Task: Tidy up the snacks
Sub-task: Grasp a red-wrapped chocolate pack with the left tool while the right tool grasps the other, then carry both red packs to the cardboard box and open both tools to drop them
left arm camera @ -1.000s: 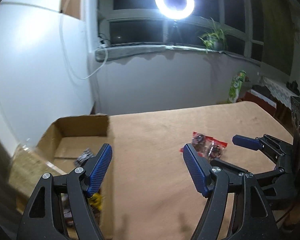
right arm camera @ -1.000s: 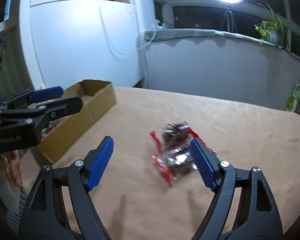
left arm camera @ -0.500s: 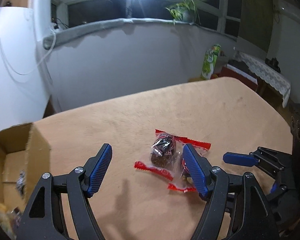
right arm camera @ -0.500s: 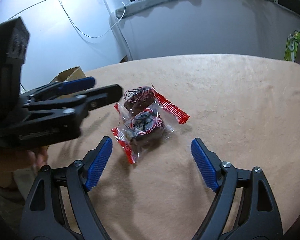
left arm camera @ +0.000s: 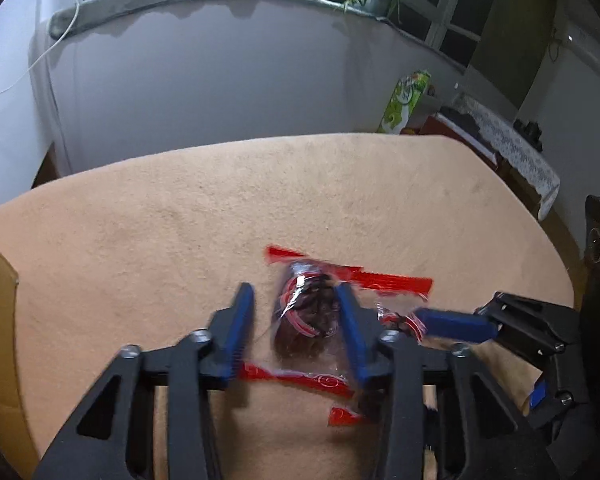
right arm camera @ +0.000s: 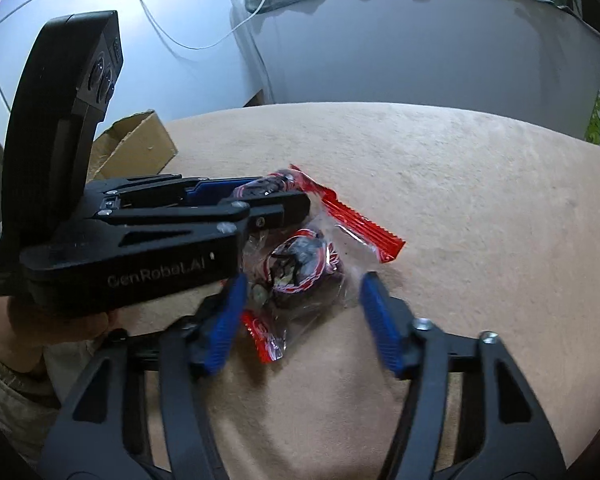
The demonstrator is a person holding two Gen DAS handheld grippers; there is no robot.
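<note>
Snacks are being taken two at a time here: two clear plastic packets with red crimped ends, each around a dark round sweet, lie overlapping on the tan cloth-covered surface (left arm camera: 180, 208), so each tool is given one.

In the left wrist view, the far packet (left arm camera: 308, 312) sits at the centre, between the blue ribbed pads of the left tool (left arm camera: 294, 326). Its jaws are closing, roughly a third open; the pad at 3 o'clock appears to touch the wrapper, while a gap shows at the 9 o'clock pad, so no grip is judged yet.

In the right wrist view, the near packet (right arm camera: 300, 268) lies between the pads of the right tool (right arm camera: 300, 312), whose jaws are closing from about half open, with space visible on both sides. The left tool crosses in from 9 o'clock over the other packet.

The brown cardboard box (right arm camera: 134, 146), at 10 o'clock, is presumably the destination.
</note>
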